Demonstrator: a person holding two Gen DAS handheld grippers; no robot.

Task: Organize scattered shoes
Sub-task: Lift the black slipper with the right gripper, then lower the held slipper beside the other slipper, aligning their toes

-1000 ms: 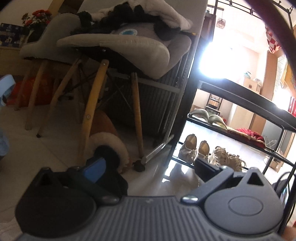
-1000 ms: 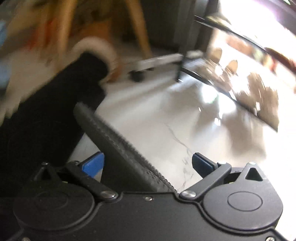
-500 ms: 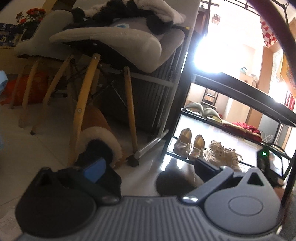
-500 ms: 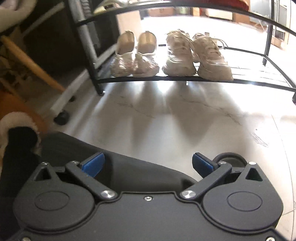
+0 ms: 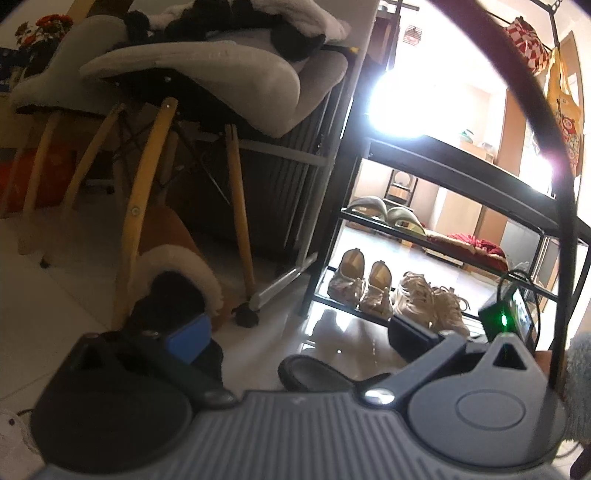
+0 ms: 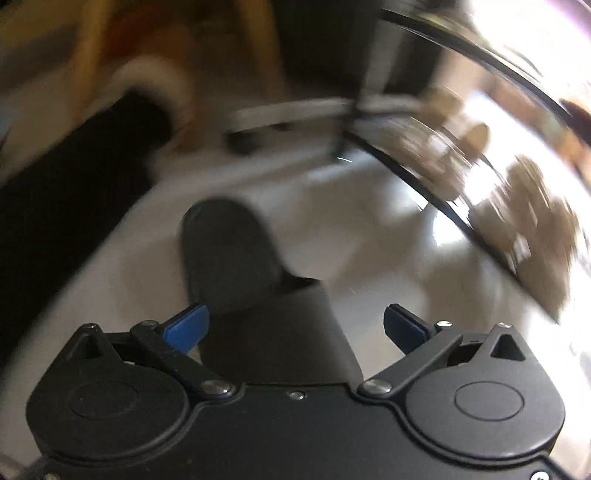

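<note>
1. Pale glossy tile floor (image 5: 74, 295) is running under both grippers; bright backlight is glaring in from the room beyond the rack.
2. Black shoe rack (image 5: 458, 173) is standing ahead and right of the left gripper (image 5: 299, 338) fingers; beige flats (image 5: 360, 280) and pale sneakers (image 5: 430, 301) are sitting side by side on its lowest shelf, grey-green shoes (image 5: 384, 214) on the shelf above.
3. Grey chair (image 5: 207, 81) with wooden legs is standing ahead-left, heaped with black-and-white fabric (image 5: 236, 22); a grey metal bar on a black caster (image 5: 246, 315) is lying between chair and rack.
4. Brown fleece-lined boot (image 5: 177, 254) is lying just beyond the left finger (image 5: 188, 338), under the chair.
5. Left gripper fingers are spread wide, gripping nothing; a black shoe (image 5: 314, 373) is lying low between them.
6. Right view is heavily motion-blurred; right gripper (image 6: 295, 326) fingers are standing wide apart with the black shoe (image 6: 236, 258) between them, toe pointing forward. Contact with the pads cannot be told.
7. Green-lit device (image 5: 506, 319) is sitting right of the right-hand finger.
</note>
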